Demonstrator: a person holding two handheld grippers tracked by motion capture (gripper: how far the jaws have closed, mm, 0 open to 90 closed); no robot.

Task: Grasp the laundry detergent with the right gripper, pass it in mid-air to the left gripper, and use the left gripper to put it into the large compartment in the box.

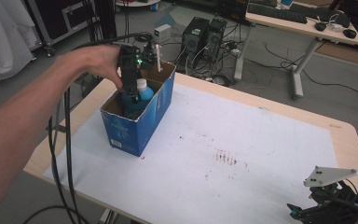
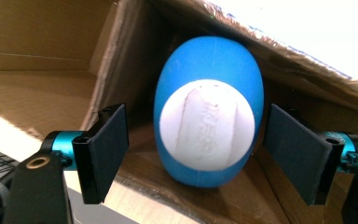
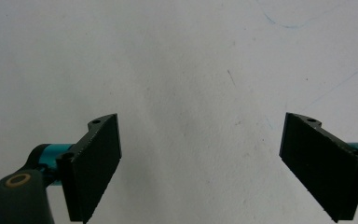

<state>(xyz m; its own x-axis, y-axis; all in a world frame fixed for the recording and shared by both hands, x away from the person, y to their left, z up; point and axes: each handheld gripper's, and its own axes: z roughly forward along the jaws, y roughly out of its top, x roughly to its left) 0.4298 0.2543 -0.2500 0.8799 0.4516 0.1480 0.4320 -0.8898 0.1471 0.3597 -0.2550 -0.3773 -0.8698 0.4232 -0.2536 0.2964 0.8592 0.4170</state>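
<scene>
Your outstretched left arm's black two-jaw left gripper (image 1: pixel 129 86) points down, jaws apart; your black right gripper (image 3: pixel 200 163) rests low, jaws wide

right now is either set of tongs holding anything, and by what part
Nothing is held. The left tongs straddle the blue bottle in the box, jaws open with gaps at both sides. The right tongs are open over the table.

We see our right tongs (image 3: pixel 200 163) spread wide, their two black jaws rising from the bottom with a broad gap between them, and beyond them the white table (image 3: pixel 182 60) with faint specks and thin blue scratches.
</scene>
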